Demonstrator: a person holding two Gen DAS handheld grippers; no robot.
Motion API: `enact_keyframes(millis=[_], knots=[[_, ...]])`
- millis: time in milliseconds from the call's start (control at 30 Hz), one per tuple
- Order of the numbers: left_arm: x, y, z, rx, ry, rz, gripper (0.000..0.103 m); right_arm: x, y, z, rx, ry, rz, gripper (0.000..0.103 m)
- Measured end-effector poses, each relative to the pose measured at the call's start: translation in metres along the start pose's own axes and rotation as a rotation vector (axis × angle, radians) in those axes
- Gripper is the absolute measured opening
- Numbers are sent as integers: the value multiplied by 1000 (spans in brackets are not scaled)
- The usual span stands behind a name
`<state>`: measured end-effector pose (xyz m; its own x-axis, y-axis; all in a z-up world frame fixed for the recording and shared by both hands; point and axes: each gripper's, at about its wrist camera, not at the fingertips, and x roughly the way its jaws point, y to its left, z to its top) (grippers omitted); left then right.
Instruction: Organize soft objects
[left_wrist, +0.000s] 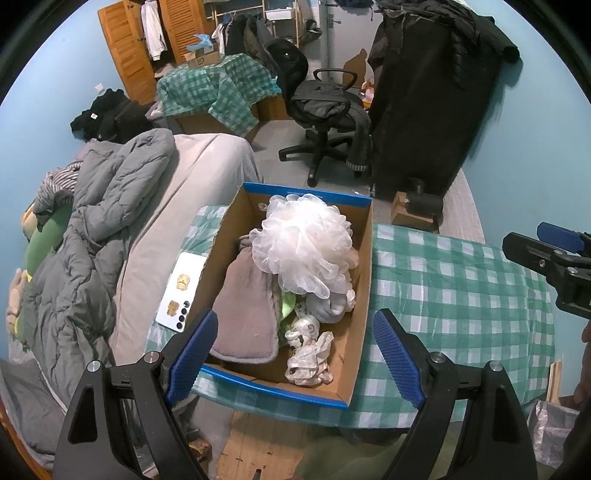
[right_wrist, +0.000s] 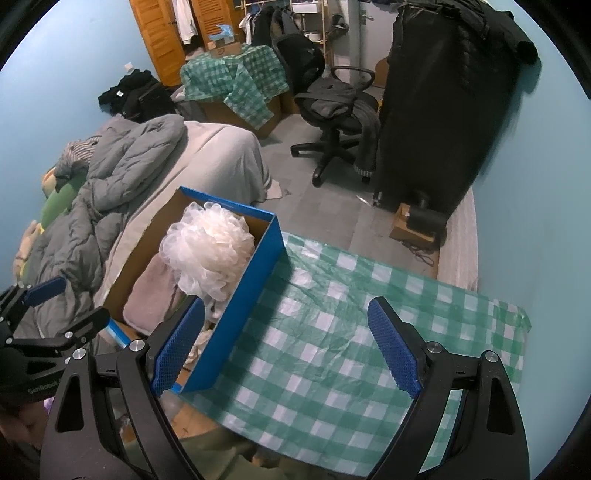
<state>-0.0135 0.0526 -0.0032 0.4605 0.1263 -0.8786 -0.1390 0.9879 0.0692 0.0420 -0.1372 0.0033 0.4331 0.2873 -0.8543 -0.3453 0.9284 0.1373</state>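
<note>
A blue cardboard box (left_wrist: 360, 295) stands on the green checked tablecloth (left_wrist: 458, 288). It holds a white mesh bath pouf (left_wrist: 303, 247), a folded grey-brown towel (left_wrist: 243, 314), white socks (left_wrist: 328, 302), a green item and a crumpled plastic bag (left_wrist: 308, 358). My left gripper (left_wrist: 295, 354) is open and empty, above the box's near end. My right gripper (right_wrist: 286, 347) is open and empty over the tablecloth (right_wrist: 332, 332), right of the box (right_wrist: 243, 314); the pouf (right_wrist: 210, 247) shows there too. The right gripper also shows in the left wrist view (left_wrist: 554, 266).
A white phone (left_wrist: 181, 291) lies left of the box. A bed with a grey duvet (left_wrist: 99, 229) stands at the left. An office chair (left_wrist: 328, 110), a black covered rack (left_wrist: 436, 96) and a small cardboard box (left_wrist: 413, 214) stand beyond the table.
</note>
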Motion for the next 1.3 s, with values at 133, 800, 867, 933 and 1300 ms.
enact_keyframes(millis=[133, 800, 867, 933, 1300], knots=[[0, 1, 0, -1, 5, 5, 87, 0, 0, 0, 0, 1, 0, 89], [-1, 1, -1, -2, 6, 6, 87, 0, -2, 1, 1, 3, 0, 90], [-2, 0, -1, -2, 7, 6, 87, 0, -2, 0, 1, 2, 0, 90], [-2, 1, -1, -2, 6, 5, 87, 0, -2, 0, 0, 3, 0, 90], [-4, -2, 0, 5, 2, 4, 87, 0, -2, 1, 3, 2, 1, 90]])
